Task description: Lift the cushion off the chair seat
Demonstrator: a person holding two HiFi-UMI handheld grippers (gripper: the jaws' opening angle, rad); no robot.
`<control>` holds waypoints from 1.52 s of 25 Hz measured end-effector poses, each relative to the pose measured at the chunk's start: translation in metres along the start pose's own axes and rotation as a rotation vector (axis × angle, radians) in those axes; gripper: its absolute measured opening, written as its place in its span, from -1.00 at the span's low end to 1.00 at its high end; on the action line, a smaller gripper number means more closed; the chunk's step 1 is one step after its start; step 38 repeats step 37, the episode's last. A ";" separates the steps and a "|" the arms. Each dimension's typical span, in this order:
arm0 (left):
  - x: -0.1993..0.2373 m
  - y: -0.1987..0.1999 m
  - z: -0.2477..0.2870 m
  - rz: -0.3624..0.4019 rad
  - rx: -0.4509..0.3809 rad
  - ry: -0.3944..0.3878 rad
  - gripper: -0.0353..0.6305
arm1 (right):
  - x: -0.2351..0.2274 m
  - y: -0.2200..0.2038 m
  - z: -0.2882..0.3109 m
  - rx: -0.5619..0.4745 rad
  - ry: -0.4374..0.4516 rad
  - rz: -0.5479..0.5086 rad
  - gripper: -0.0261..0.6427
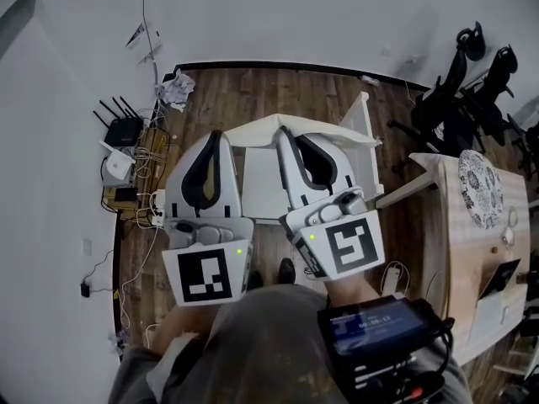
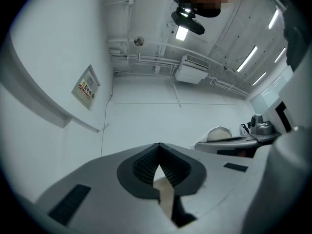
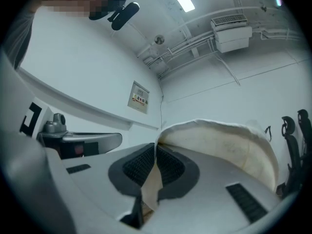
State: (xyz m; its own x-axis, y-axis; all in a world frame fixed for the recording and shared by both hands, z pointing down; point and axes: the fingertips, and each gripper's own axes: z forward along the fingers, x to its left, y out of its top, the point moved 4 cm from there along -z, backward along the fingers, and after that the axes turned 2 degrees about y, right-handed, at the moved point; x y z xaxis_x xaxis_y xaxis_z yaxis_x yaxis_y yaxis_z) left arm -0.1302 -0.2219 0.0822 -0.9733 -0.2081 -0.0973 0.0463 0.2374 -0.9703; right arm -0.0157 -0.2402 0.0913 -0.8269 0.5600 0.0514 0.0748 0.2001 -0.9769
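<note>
Our left gripper [image 2: 159, 155] is clamped tight on a thin cream fold of the cushion [image 3: 219, 147], and our right gripper [image 3: 155, 152] pinches its near edge the same way. The cushion hangs between them above the white chair [image 1: 364, 112], bowing up on the right. We judge it light, soft and floppy. Two well-spread holds on the edge should limit sagging, though thin fabric could slip.

My head camera looks steeply down from above and behind the left gripper [image 1: 215, 135] and right gripper [image 1: 284, 133], with the floor [image 1: 219, 91] well beyond the fingers [image 1: 187, 171]. Each gripper camera rides close behind its own fingers, tilted up at wall and ceiling. Those two share the wall sign [image 2: 87, 87], the air conditioner [image 2: 192, 71] and the cushion [image 3: 229, 145].
</note>
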 end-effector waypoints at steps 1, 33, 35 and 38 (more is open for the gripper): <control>0.000 -0.002 0.000 -0.003 0.007 0.000 -0.88 | 0.001 -0.001 -0.001 0.003 -0.002 -0.007 -0.86; -0.004 -0.015 0.003 -0.006 0.035 -0.031 -0.88 | 0.002 -0.017 -0.004 0.060 -0.022 -0.051 -0.87; -0.004 -0.015 0.004 -0.005 0.037 -0.030 -0.88 | 0.003 -0.016 -0.003 0.053 -0.021 -0.050 -0.87; -0.004 -0.015 0.004 -0.006 0.039 -0.028 -0.88 | 0.002 -0.015 -0.003 0.050 -0.022 -0.048 -0.87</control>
